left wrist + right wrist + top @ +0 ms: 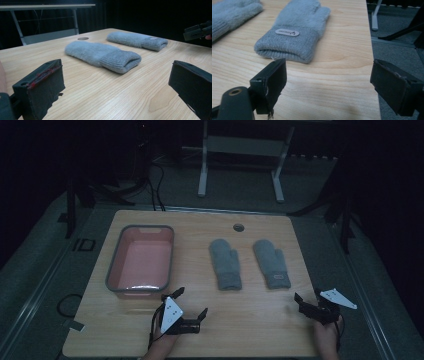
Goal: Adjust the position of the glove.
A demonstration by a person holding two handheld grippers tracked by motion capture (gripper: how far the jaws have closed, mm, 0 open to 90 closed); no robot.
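Observation:
Two grey knitted mittens lie flat side by side on the wooden table [250,320], cuffs toward me. The left mitten [225,264] [100,53] is ahead of my left gripper [191,302] [116,85], which stands open near the front edge with nothing between its jaws. The right mitten [271,262] [294,32] carries a small oval label on its cuff. It lies just beyond my right gripper [308,296] [328,85], which is also open and empty, near the table's right edge.
A pink basin with a grey rim [114,257] sits on the left of the table, close to the left gripper. A round cable hole [238,227] is at the back. The right table edge [368,50] drops to grey carpet. A white frame [202,165] stands behind.

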